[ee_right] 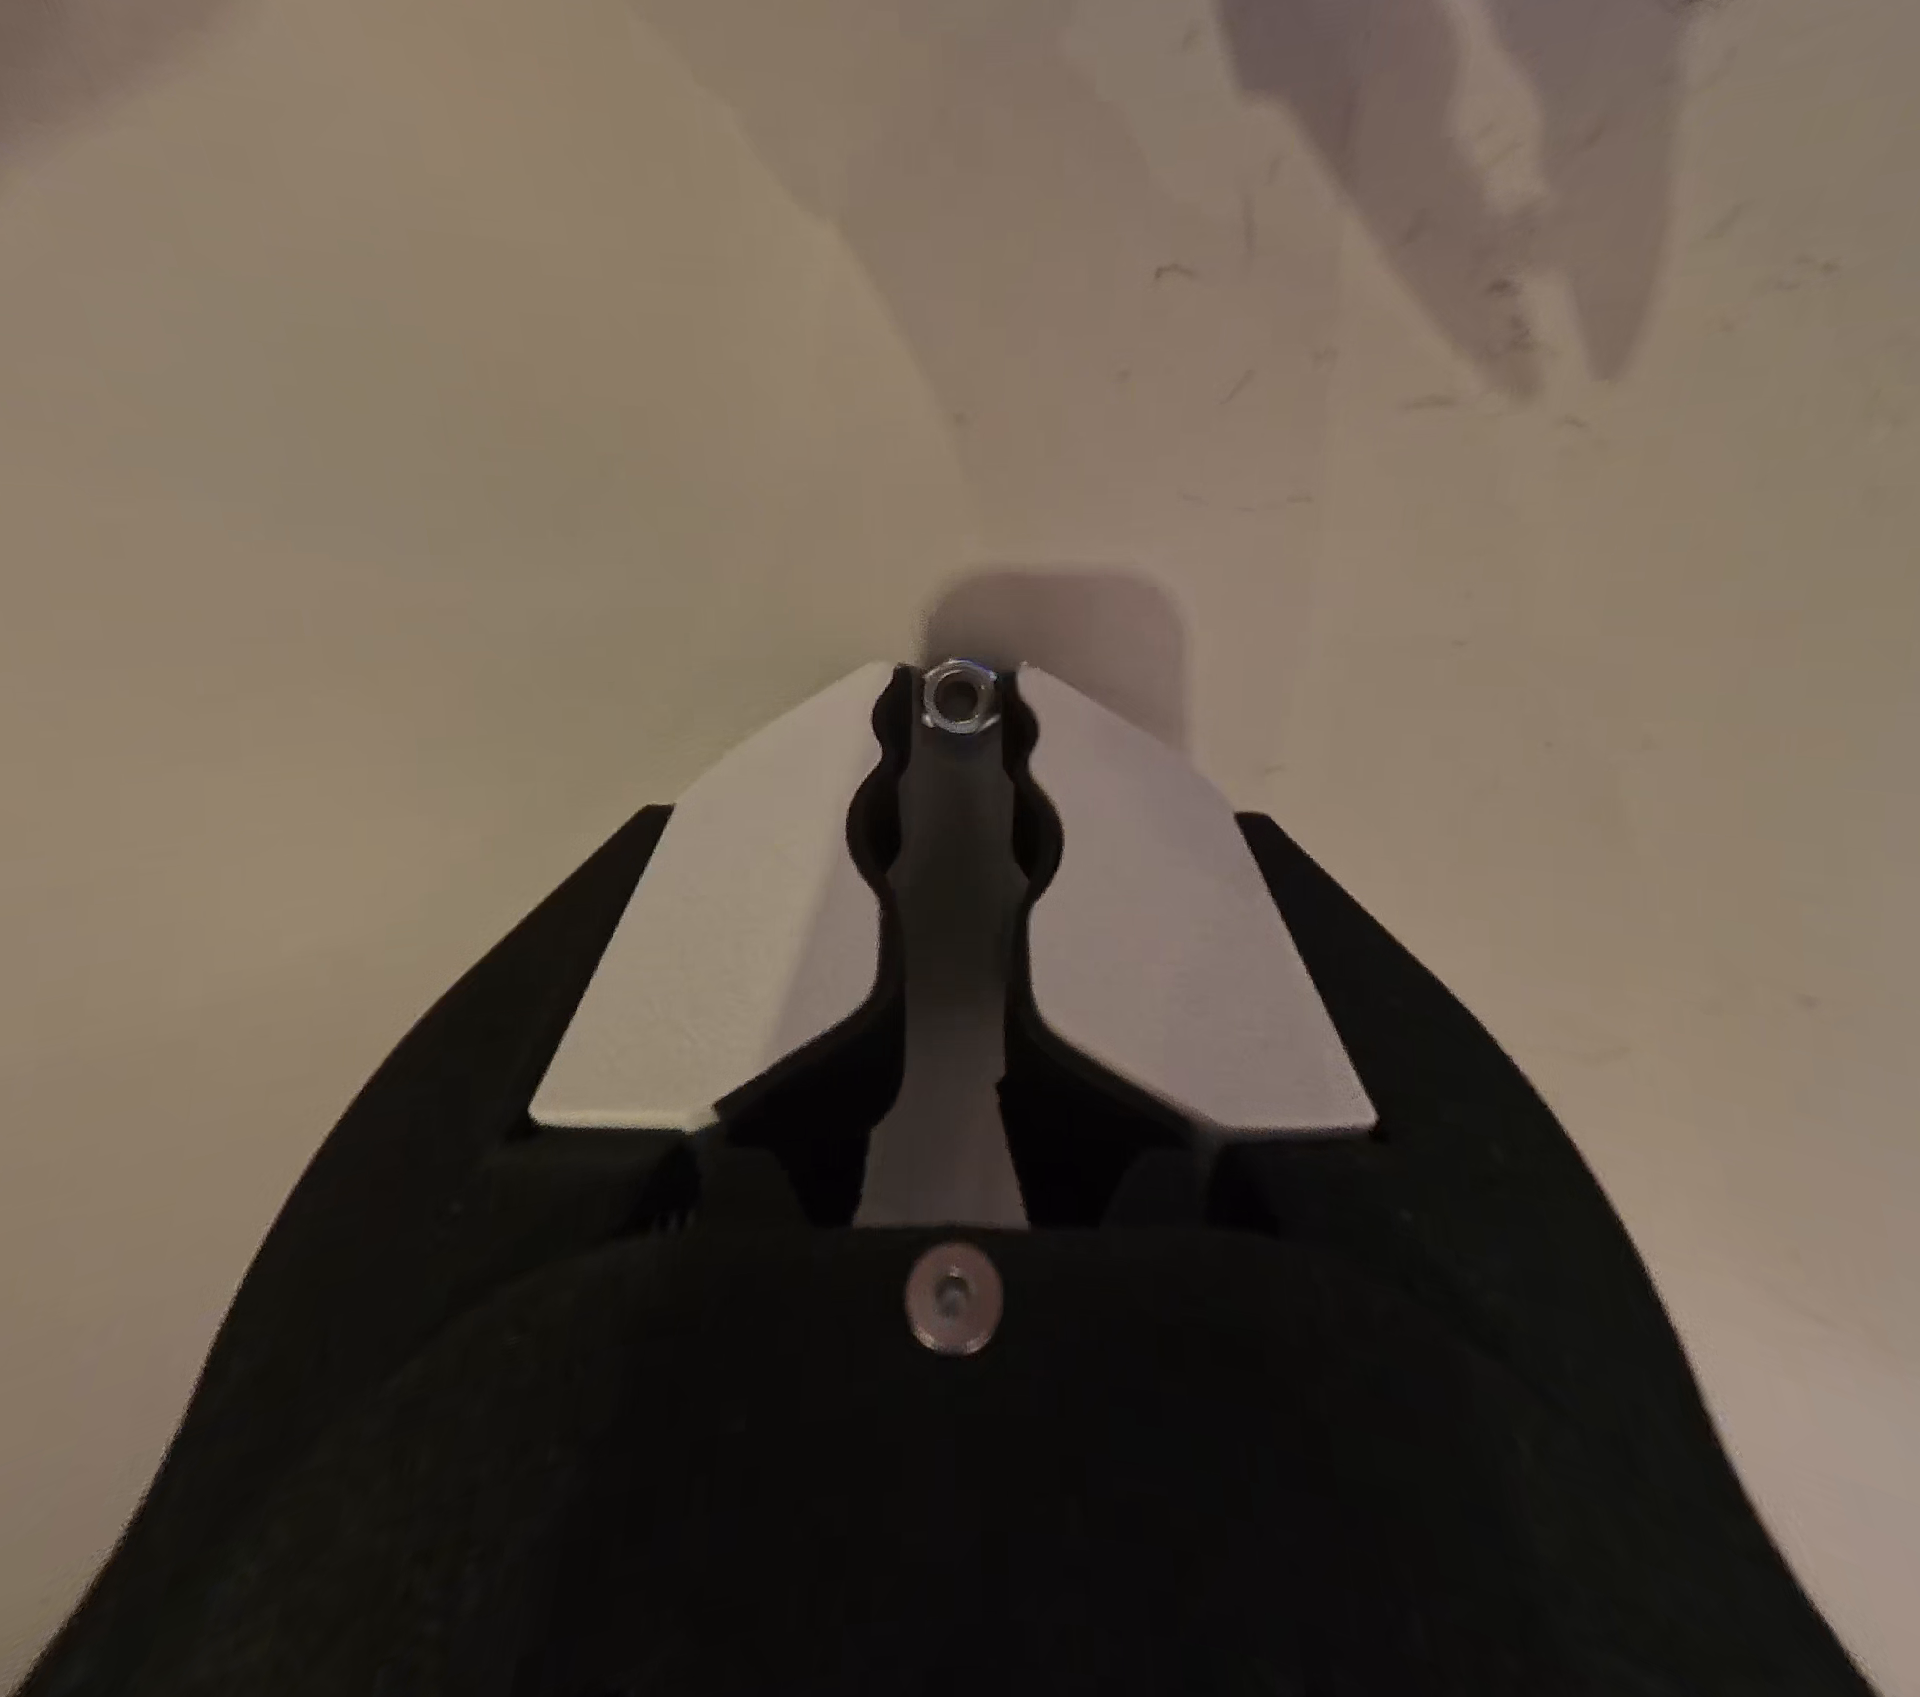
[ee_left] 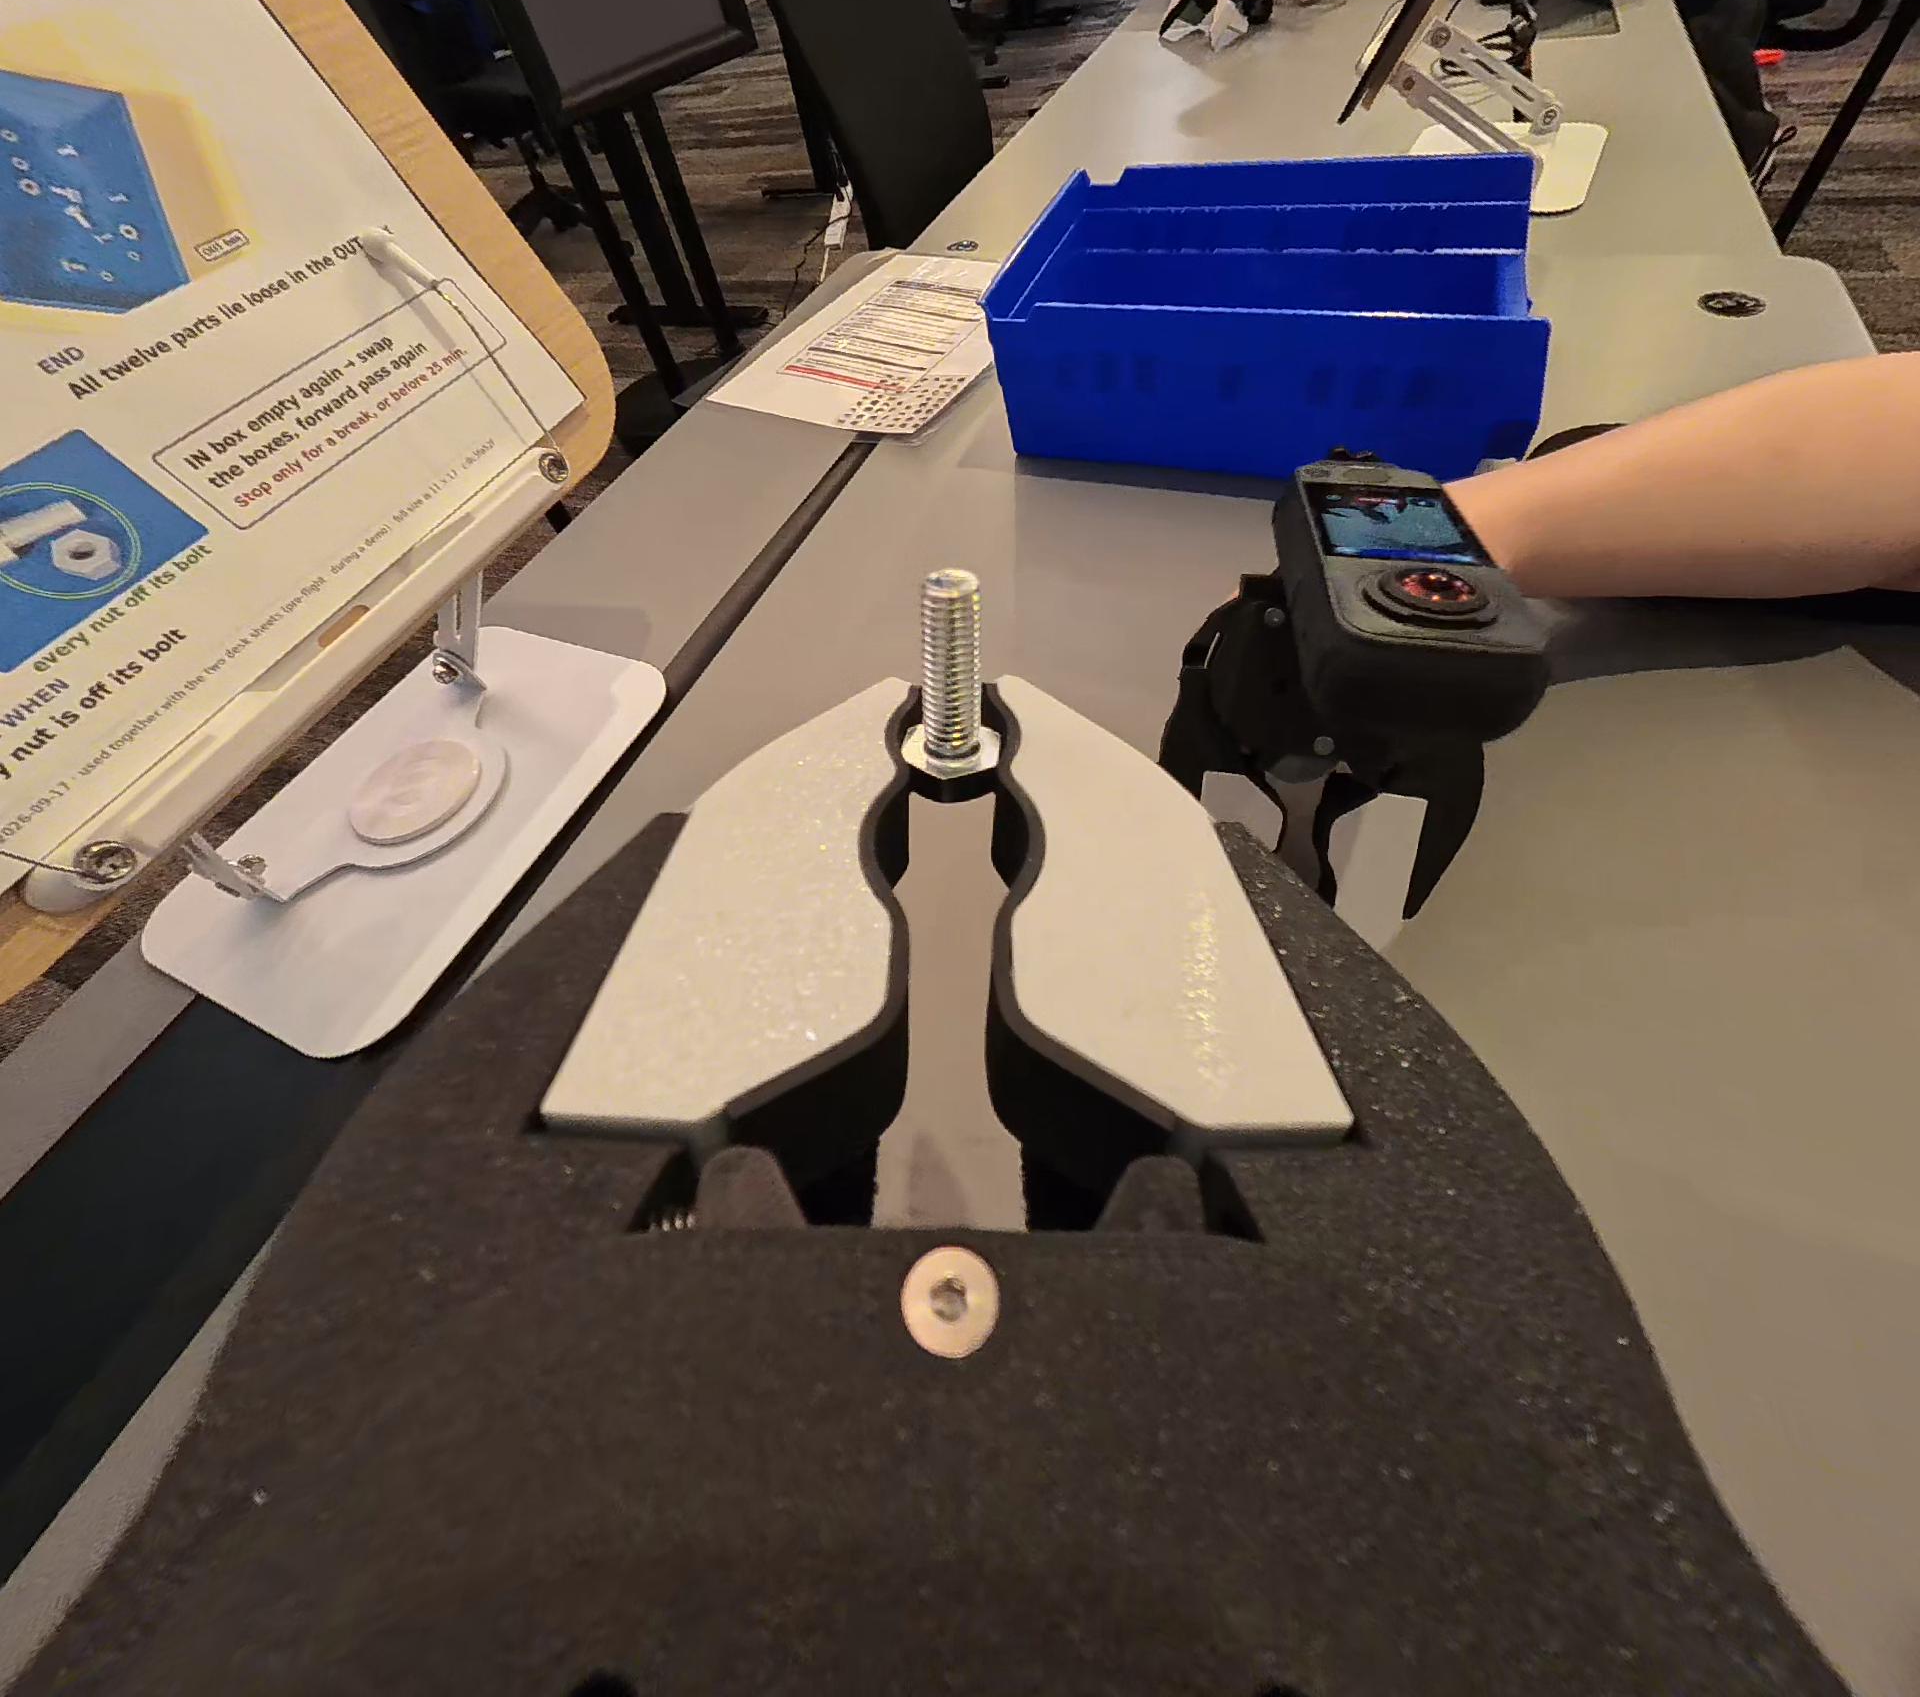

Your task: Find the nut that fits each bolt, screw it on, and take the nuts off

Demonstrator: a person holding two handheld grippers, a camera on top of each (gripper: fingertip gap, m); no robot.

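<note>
My left gripper (ee_left: 949, 717) is shut on the hex head of a silver bolt (ee_left: 951, 660), which stands upright with its threaded shank pointing up. My right gripper (ee_right: 958, 691) is shut on a small silver nut (ee_right: 958, 698) at its fingertips and points straight down at the pale table top (ee_right: 520, 400), close above it. The right gripper also shows in the left wrist view (ee_left: 1351, 858), to the right of the bolt, tips down at the table, with a camera on it and a person's forearm (ee_left: 1714, 494) behind.
A blue bin (ee_left: 1268, 317) with dividers stands on the grey table (ee_left: 1662, 1024) beyond the bolt. An instruction board on a white stand (ee_left: 260, 359) is at the left. A paper sheet (ee_left: 883, 343) lies left of the bin. A tablet stand (ee_left: 1486, 89) is farther back. Some 20 cm of space lies between my two pairs of fingers.
</note>
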